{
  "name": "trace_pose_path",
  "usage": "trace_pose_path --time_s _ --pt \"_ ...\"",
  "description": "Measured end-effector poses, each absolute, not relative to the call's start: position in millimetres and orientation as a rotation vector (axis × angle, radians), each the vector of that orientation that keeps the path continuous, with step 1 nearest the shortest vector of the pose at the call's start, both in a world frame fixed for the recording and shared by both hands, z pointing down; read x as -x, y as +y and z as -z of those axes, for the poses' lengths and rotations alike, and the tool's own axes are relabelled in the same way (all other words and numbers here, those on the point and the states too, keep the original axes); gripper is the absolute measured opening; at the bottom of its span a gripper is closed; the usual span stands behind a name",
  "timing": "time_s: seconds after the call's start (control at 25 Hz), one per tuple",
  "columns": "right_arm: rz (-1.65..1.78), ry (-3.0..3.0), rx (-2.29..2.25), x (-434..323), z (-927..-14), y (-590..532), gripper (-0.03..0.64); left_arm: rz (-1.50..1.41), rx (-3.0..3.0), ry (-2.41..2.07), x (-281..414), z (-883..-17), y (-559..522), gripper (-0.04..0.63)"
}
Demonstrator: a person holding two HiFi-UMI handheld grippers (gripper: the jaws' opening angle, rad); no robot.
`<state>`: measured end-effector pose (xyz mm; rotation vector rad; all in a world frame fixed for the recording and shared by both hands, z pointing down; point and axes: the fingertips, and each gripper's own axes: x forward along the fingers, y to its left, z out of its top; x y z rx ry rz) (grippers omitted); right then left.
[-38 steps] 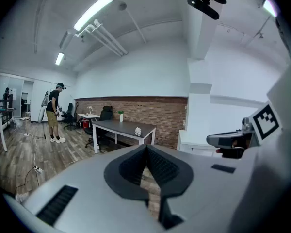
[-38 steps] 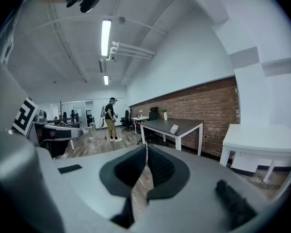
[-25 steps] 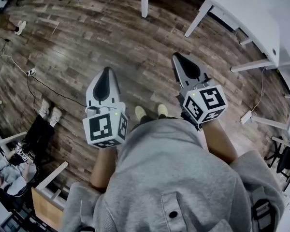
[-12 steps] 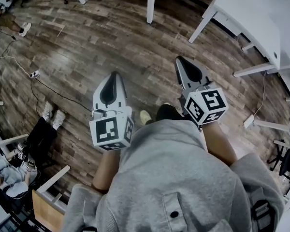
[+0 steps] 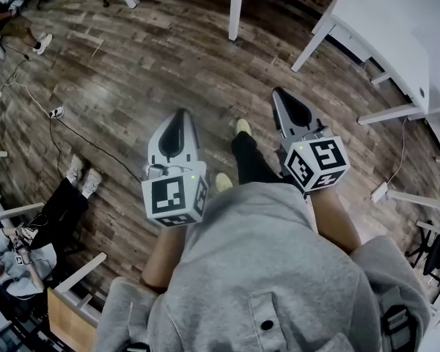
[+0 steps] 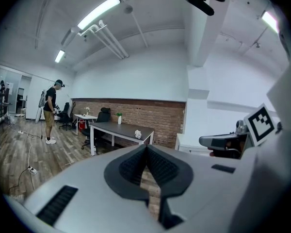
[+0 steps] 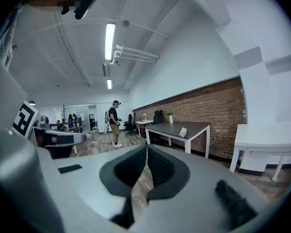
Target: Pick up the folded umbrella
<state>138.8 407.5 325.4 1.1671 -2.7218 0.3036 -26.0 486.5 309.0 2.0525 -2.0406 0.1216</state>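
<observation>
Your left gripper (image 6: pixel 146 147) has its jaws together at the tips, with nothing between them. Your right gripper (image 7: pixel 146 147) is the same: closed and empty. In the head view both are held out side by side over the wood-plank floor (image 5: pixel 154 64). By the brick wall (image 7: pixel 203 106) stands a dark table (image 7: pixel 177 128) carrying a small pale bundle (image 7: pixel 183 132) — too small to tell whether that is the umbrella.
</observation>
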Motion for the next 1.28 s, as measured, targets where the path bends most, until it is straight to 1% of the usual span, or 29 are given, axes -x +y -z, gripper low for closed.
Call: trace_pose_path --time_s 0.28,0.6,1.28 --pt "-0.289 -2.728 -1.142 -124 -336 372 0.025 -0.147 -2.04 -2.049 35 -318 456 0.012" --pt "-0.31 -2.718 -1.131 -113 -345 310 0.025 -0.185 -2.038 -2.034 46 -326 389 0.012" --pt "-0.378 -2.706 -1.091 -119 -354 163 0.025 -0.249 -1.988 -2.052 50 -330 243 0.012"
